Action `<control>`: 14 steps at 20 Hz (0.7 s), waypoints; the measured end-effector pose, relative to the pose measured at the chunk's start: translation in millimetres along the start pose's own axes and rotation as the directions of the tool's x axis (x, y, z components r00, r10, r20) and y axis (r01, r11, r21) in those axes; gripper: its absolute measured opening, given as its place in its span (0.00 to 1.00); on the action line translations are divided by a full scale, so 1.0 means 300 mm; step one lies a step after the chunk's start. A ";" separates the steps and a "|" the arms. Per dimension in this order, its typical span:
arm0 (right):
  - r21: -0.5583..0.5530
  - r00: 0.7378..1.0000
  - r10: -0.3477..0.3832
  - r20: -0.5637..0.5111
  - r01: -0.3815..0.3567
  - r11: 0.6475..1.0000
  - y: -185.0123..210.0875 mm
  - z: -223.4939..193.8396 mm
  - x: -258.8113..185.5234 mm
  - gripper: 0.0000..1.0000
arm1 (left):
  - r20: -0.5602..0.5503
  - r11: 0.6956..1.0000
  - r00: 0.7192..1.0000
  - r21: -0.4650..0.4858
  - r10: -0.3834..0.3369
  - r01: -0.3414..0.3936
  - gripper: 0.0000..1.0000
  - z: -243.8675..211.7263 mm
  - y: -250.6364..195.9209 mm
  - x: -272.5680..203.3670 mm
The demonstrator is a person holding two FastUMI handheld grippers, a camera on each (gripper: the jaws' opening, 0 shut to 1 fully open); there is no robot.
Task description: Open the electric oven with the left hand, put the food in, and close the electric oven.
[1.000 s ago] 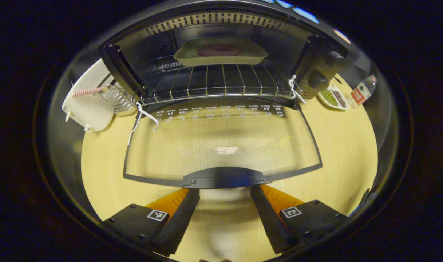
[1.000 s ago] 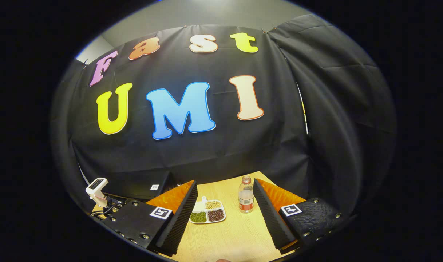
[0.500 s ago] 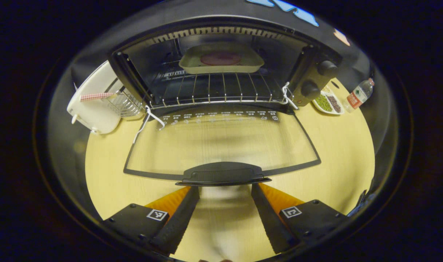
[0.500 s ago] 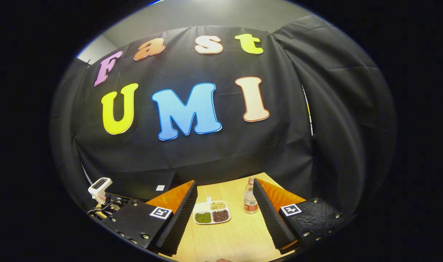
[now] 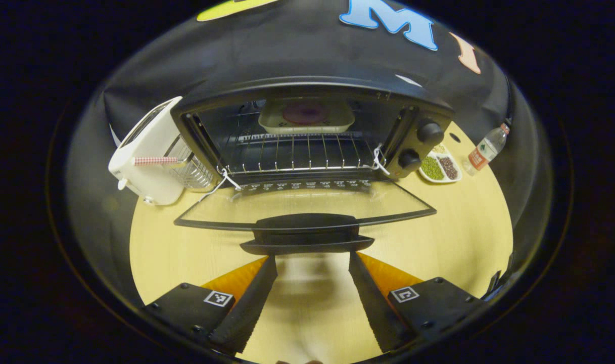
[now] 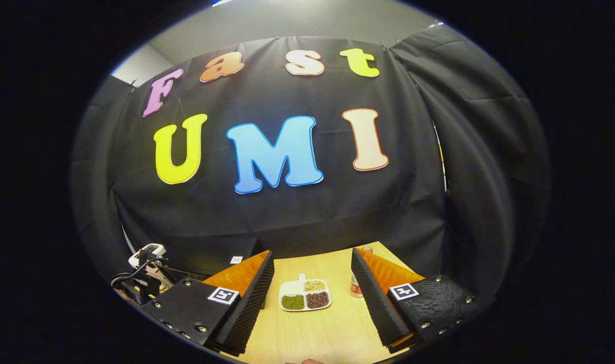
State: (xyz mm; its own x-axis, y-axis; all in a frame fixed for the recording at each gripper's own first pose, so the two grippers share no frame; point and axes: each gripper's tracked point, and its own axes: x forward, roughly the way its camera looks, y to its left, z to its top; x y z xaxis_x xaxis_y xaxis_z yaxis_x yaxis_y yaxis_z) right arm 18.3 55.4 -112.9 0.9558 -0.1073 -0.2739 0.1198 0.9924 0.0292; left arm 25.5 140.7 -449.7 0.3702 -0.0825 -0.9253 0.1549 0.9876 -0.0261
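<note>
One oven (image 5: 307,126) – door down, one tray (image 5: 306,115) inside, two knobs (image 5: 429,132), both grippers' jaws open

In the left gripper view we see the black electric oven (image 5: 312,101) at twelve o'clock on the pale wooden table (image 5: 464,237), its glass door (image 5: 307,207) folded down toward us. Inside, a shallow cream tray (image 5: 307,117) sits at the back of the wire rack (image 5: 297,154). At ten o'clock a white toaster-like appliance (image 5: 145,151) stands just beside the oven. At two o'clock lies a white divided dish of beans (image 5: 439,168), with a clear plastic bottle (image 5: 484,149) beyond it, near the table's edge.
</note>
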 end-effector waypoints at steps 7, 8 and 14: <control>-0.008 1.000 -0.027 0.003 0.027 1.000 -0.035 0.002 -0.018 0.93 | 0.042 1.000 0.999 -0.014 0.010 -0.009 1.00 0.067 0.004 0.015; -0.006 1.000 -0.031 0.002 0.031 0.999 -0.040 0.000 -0.019 0.93 | 0.051 1.000 0.999 -0.013 0.014 -0.013 0.92 0.076 0.004 0.016; -0.006 0.999 -0.035 -0.003 0.035 0.999 -0.057 -0.001 -0.023 0.93 | 0.121 1.000 0.993 0.000 0.011 -0.011 0.98 0.151 -0.007 0.015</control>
State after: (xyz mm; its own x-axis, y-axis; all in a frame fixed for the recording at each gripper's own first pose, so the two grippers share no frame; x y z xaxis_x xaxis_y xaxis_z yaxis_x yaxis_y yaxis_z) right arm 9.7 39.2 -111.8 0.9501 -0.1420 -0.2776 0.1518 0.9883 0.0142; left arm 68.3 132.1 -436.7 0.4801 -0.0870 -0.8729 0.1505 0.9885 -0.0157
